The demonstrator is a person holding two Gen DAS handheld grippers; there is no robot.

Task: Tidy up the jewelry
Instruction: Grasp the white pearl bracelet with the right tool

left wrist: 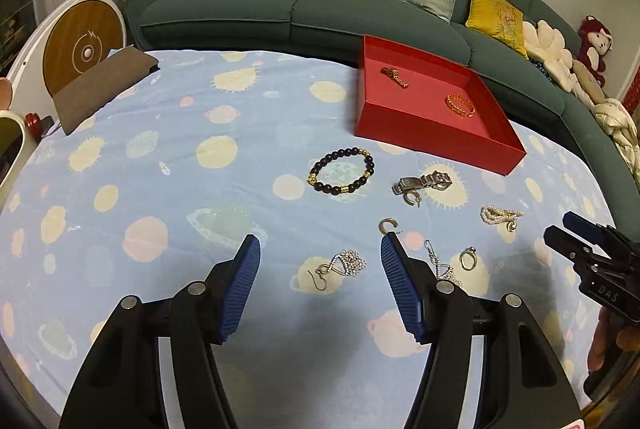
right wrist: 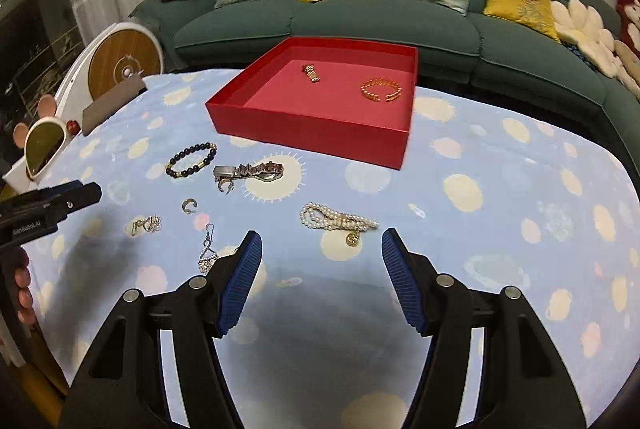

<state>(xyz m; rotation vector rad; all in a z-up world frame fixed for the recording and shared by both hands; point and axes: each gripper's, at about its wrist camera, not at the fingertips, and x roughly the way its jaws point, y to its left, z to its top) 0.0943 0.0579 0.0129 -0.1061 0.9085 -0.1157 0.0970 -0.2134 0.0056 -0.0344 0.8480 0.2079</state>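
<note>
A red tray on the blue patterned cloth holds a gold bangle and a gold watch band. Loose on the cloth lie a dark bead bracelet, a silver watch, a pearl bracelet, a ring and drop earrings. My left gripper is open above one earring. My right gripper is open just short of the pearl bracelet.
A green sofa with cushions runs behind the table. A brown notebook and a round wooden-faced device sit at the far left edge. A small mirror stands at the left. Open cloth lies left and right.
</note>
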